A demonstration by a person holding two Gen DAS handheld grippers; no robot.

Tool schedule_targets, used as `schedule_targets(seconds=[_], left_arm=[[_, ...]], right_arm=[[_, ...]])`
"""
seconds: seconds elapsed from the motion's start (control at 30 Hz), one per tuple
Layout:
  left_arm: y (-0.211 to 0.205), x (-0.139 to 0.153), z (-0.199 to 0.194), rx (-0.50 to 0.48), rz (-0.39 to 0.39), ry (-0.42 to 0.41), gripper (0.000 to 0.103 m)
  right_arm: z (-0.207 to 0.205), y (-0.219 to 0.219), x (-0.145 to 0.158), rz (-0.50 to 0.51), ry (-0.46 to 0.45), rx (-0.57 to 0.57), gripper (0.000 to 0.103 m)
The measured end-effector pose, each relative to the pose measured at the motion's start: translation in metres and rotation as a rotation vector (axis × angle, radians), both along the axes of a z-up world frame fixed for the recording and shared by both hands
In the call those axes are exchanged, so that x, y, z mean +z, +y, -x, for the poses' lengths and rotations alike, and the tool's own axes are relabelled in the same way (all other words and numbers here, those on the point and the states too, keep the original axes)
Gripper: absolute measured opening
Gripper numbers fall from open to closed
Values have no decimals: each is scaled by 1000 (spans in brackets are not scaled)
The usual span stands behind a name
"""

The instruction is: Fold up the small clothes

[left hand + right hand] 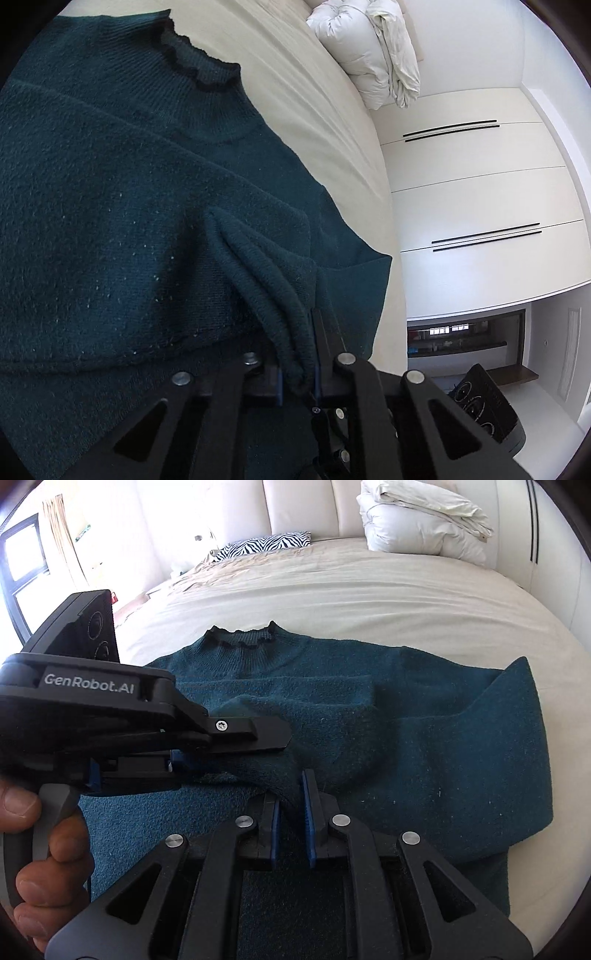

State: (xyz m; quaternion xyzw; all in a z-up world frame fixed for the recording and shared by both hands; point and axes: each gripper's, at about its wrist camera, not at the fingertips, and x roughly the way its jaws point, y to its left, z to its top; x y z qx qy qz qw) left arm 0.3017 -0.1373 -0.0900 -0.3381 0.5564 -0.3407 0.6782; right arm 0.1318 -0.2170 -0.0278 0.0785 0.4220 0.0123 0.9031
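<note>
Right gripper (291,812) fingers pinch a fold of teal sweater (424,746) lying on the bed (369,602); left gripper (297,354) fingers clamp bunched knit, its fingertips hidden.

Sweater (406,738) hem cut off by the lower edge of the right wrist view; left side lost past the frame in the left wrist view. Cuff tip buried between the left gripper (299,365) pads — end not visible. Same gripper's fingertips (236,753) partly sunk behind knit folds in the right wrist view. Hand (40,849) clipped at the border. Shelf contents (454,332) too small to tell — just blur.
</note>
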Motion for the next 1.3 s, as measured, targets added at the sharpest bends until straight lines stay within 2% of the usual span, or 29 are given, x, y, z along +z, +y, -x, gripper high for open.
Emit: schedule_targets(seconds=[0.03, 0.13, 0.17, 0.2, 0.27, 0.33, 0.43, 0.53, 0.6, 0.67, 0.77, 0.97, 1.03, 1.17, 1.23, 1.3], left_arm=[[2, 4, 1, -2, -10, -19, 10], [14, 23, 5, -4, -59, -97, 10], [20, 31, 6, 0, -81, -133, 10], [28, 40, 7, 8, -104, -169, 10], [47, 57, 5, 29, -146, -234, 10], [68, 67, 6, 47, -177, -285, 10], [94, 71, 7, 81, -229, -328, 9], [114, 74, 16, 99, -203, -394, 9], [112, 87, 31, 80, -173, -494, 9], [94, 106, 44, 33, -167, -593, 9], [45, 140, 59, -64, -205, -722, 9], [-40, 208, 57, -180, -170, -856, 9], [-50, 229, 65, -200, -143, -897, 9], [-47, 258, 73, -191, -105, -948, 9], [-31, 254, 67, -157, -105, -921, 10], [-9, 237, 56, -114, -116, -865, 10]], right_arm=[[2, -2, 1, -11, -1, 3, 13], [18, -10, 8, -93, -32, 26, 28], [24, -15, 10, -127, -48, 28, 44], [34, -21, 12, -160, -68, 17, 64], [54, -37, 14, -231, -111, -20, 72], [67, -54, 7, -296, -95, -50, 72], [76, -80, -19, -392, -4, -131, 72], [89, -97, -31, -470, -22, -160, 72], [90, -100, -34, -483, -31, -167, 72], [87, -100, -39, -477, -30, -173, 72], [90, -97, -41, -447, -34, -176, 72], [93, -101, -42, -471, -45, -174, 72], [94, -103, -43, -478, -49, -174, 72], [92, -101, -38, -473, -46, -176, 72], [93, -101, -38, -480, -49, -176, 72], [93, -103, -38, -497, -51, -178, 72]])
